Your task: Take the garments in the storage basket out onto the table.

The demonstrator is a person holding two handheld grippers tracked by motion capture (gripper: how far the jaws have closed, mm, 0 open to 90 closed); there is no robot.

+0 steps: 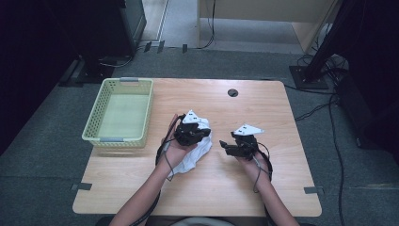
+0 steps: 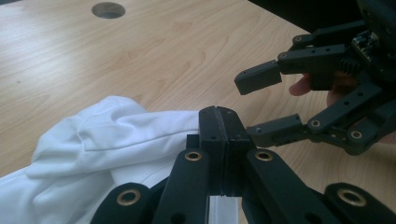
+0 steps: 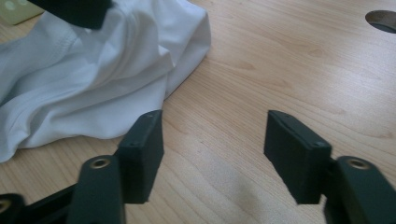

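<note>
A crumpled white cloth (image 1: 195, 155) lies on the wooden table (image 1: 263, 113) near its middle. My left gripper (image 1: 204, 133) sits over the cloth's upper part. In the left gripper view its jaws are pressed together (image 2: 218, 123), with a fold of the cloth (image 2: 102, 140) drawn up to them. My right gripper (image 1: 225, 147) hovers just right of the cloth and points left at it. Its jaws stand apart (image 3: 215, 140) over bare wood, with nothing between them. The cloth (image 3: 93, 79) is a short way beyond its left jaw. The right gripper (image 2: 258, 105) faces the left one closely.
A pale green plastic basket (image 1: 142, 113) stands at the table's left back, with nothing in it. A round cable hole (image 1: 233, 92) sits at the back centre. Bare wood stretches to the right and front. Dark stands and cables crowd the floor beyond the table.
</note>
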